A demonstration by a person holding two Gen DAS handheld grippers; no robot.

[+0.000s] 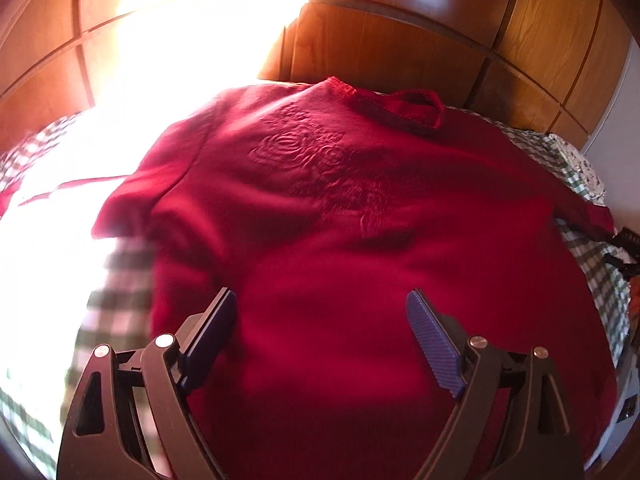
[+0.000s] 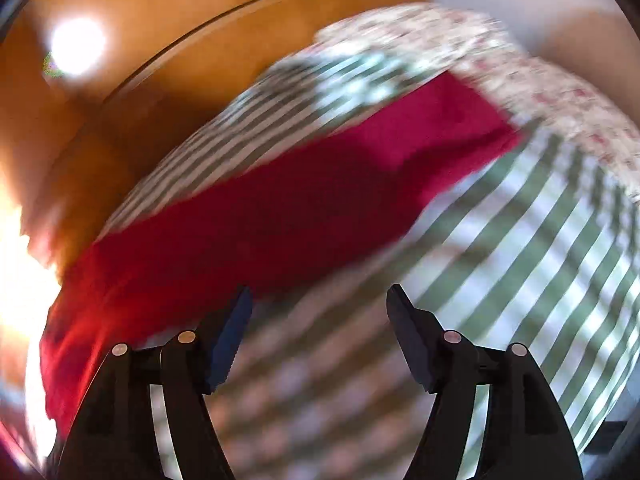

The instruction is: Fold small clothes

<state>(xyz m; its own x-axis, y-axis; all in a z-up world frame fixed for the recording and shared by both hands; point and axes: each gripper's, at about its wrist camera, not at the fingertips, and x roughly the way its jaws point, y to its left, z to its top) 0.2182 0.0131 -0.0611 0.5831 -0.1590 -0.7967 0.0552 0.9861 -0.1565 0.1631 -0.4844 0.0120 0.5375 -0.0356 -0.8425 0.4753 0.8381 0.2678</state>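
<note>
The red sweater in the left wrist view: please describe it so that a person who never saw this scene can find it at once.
Start at the wooden panelling at the back; below it lies a green and white checked cloth. The red sweater is spread flat over this cloth, collar toward the wood. It is the only plain red piece, with a raised rose pattern on its chest.

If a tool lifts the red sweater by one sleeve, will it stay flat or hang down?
The red sweater would probably hang limp: it already lies in soft wrinkles on the checked cover. Its knit looks thick, so it may feel rather heavy for its size. The sleeve would likely stretch first, dragging the body after it.
</note>
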